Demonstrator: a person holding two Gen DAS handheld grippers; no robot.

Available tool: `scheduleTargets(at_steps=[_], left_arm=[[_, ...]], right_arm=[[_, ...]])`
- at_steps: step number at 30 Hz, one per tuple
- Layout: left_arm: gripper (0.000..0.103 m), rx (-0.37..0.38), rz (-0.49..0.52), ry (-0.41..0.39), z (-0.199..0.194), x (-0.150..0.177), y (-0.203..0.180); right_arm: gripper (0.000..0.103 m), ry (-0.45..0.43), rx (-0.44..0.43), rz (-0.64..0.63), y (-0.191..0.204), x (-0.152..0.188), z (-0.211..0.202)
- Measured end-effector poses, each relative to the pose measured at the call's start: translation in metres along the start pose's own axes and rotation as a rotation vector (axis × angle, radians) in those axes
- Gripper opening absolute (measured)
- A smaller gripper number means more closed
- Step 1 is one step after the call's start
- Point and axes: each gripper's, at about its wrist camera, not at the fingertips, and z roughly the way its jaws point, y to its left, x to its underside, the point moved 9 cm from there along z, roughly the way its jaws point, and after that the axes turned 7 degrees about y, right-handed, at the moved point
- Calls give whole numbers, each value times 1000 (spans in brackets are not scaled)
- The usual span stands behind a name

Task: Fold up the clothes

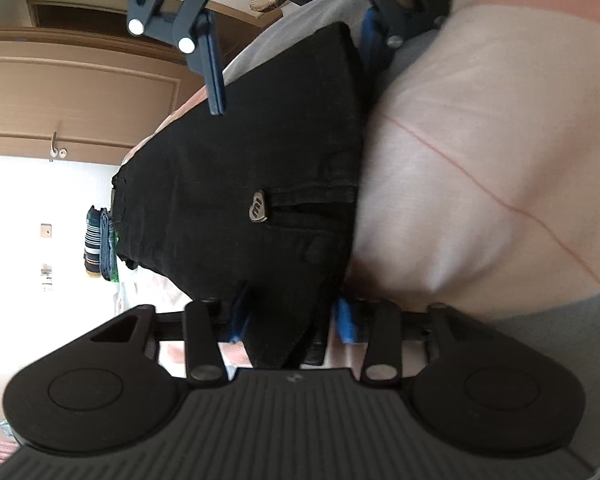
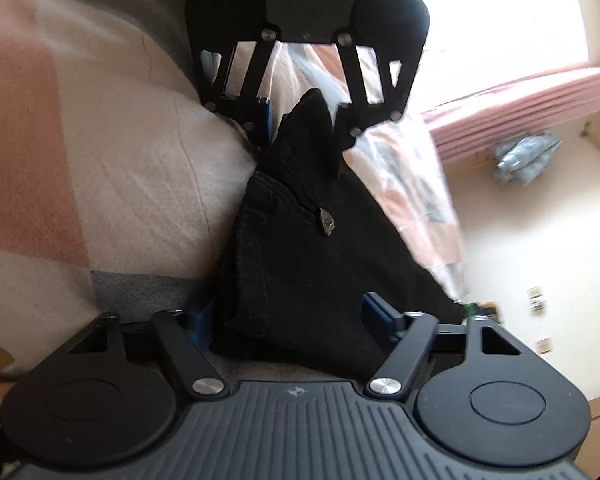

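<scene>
The black trousers (image 1: 260, 184) hang stretched between the two tools, lifted just over a bed with a pink-and-white checked cover (image 1: 480, 152); a metal zip pull (image 1: 259, 207) and a fabric-covered button show on the face turned to the left camera. The left hand-held gripper (image 1: 290, 320) has its blue pads pressed on one end of the cloth, clamping it. The right hand-held gripper (image 2: 288, 320) has cloth between its blue pads at the other end, though the pads stand fairly wide, so I cannot tell how firmly it is pinched.

Judging by this, the step in hand is carrying the garment taut before laying or doubling it. To do it well, keep both ends level and the span tight — slack would let the heavy denim-like cloth sag and crease off-line. Bring the held edges down together so seams meet, and release only once the cloth rests flat on the bed.

Beyond the bed are a wooden door (image 1: 80, 92), a pale wall and folded striped clothing (image 1: 96, 244) — none in the way.
</scene>
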Motion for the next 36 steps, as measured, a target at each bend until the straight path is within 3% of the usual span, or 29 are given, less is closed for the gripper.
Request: scheduleTargets(at_steps=[3, 8, 10, 13, 20, 26, 31, 34, 36], left_arm=[[23, 88, -85, 16, -5, -9, 16], [19, 251, -285, 51, -12, -14, 79], [18, 284, -379, 57, -14, -15, 115], [18, 307, -471, 75, -4, -20, 170], [18, 288, -671, 128, 70, -40, 286], [20, 287, -829, 166, 168, -53, 354], [23, 353, -954, 211, 241, -55, 368], [39, 406, -1045, 249, 267, -44, 365], [40, 418, -1116, 243, 271, -34, 369]], right_arm=[[23, -10, -101, 41, -17, 6, 2], [20, -99, -466, 315, -87, 16, -4], [19, -139, -626, 478, -127, 24, -2], [19, -179, -769, 666, -184, 43, 11], [19, -243, -891, 835, -302, 101, 78], [19, -203, -893, 927, -370, 155, 165], [19, -108, -950, 982, -376, 187, 231], [22, -49, -1004, 1012, -363, 197, 263], [24, -16, -1039, 1082, -357, 205, 275]])
